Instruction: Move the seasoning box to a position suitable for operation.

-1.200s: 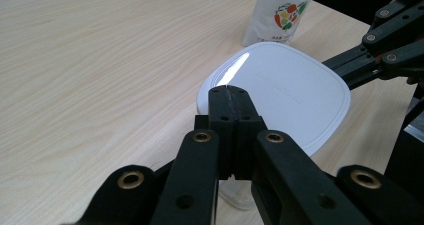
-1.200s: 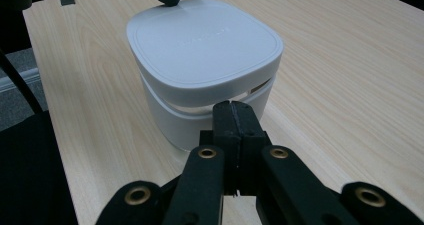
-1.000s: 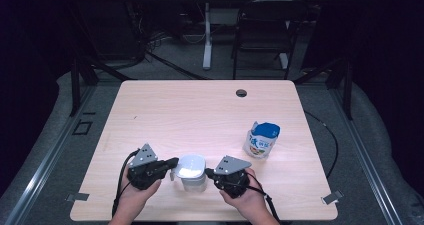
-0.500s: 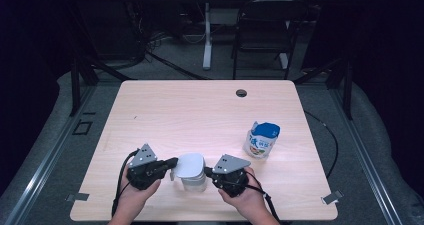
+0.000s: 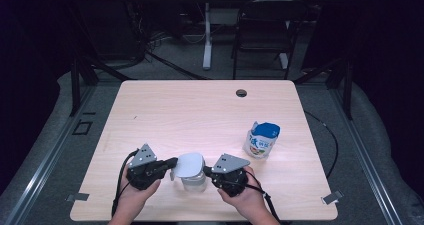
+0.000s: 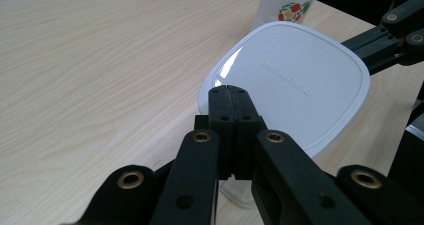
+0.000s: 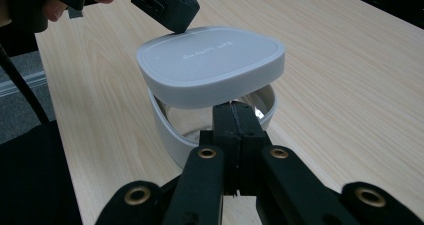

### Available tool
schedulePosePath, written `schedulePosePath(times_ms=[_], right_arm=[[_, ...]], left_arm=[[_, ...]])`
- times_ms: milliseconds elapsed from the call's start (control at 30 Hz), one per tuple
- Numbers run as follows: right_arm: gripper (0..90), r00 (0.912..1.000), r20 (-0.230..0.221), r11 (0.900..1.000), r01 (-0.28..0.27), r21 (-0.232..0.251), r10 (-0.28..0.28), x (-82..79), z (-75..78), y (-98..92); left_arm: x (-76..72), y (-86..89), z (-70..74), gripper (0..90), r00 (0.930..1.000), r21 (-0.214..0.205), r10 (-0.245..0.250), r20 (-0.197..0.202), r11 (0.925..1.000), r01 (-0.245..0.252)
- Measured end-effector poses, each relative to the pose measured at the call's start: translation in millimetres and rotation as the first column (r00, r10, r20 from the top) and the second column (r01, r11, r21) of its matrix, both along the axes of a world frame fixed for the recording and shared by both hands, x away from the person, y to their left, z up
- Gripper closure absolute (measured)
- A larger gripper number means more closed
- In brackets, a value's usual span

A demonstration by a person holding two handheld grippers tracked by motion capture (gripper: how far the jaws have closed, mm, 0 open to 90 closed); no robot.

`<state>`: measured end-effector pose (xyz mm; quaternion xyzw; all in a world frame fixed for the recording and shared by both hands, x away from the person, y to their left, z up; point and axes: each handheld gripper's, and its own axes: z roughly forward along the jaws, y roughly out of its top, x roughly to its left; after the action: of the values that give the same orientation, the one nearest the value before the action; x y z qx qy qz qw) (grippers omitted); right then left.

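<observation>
The white lid (image 5: 190,163) is lifted and tilted above the clear container (image 7: 212,122) near the front edge of the table (image 5: 200,110). The left gripper (image 5: 172,163) is clamped on the lid's edge, the right gripper (image 5: 206,171) on the container's rim (both jaw pairs look pressed together)

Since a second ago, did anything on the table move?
Nothing moved that I can see. The left gripper and the right gripper kept their places on either side of the clear container, jaws shut. The white lid still sits loose and tilted above the container. The blue and white pouch stands where it was.
</observation>
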<state>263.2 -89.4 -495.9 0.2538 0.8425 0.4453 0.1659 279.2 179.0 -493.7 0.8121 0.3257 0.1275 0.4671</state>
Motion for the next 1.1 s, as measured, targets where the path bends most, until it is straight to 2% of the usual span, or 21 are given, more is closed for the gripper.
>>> schedulePosePath(times_ms=[800, 1100], right_arm=[[90.0, 0.9998, 0.019, 0.9998, -0.012, 0.017, 0.012, 0.5, 10.0, 6.7], [90.0, 0.9995, 0.024, 0.9996, -0.020, 0.022, 0.019, 0.2, 14.0, 9.8]], left_arm=[[0.8, 2.6, -2.5, 90.0, 0.9998, -0.002, 0.018, -0.003, 0.9998, -0.018], [1.0, 3.1, -3.2, 90.0, 0.9998, 0.009, 0.020, -0.004, 0.9998, -0.020]])
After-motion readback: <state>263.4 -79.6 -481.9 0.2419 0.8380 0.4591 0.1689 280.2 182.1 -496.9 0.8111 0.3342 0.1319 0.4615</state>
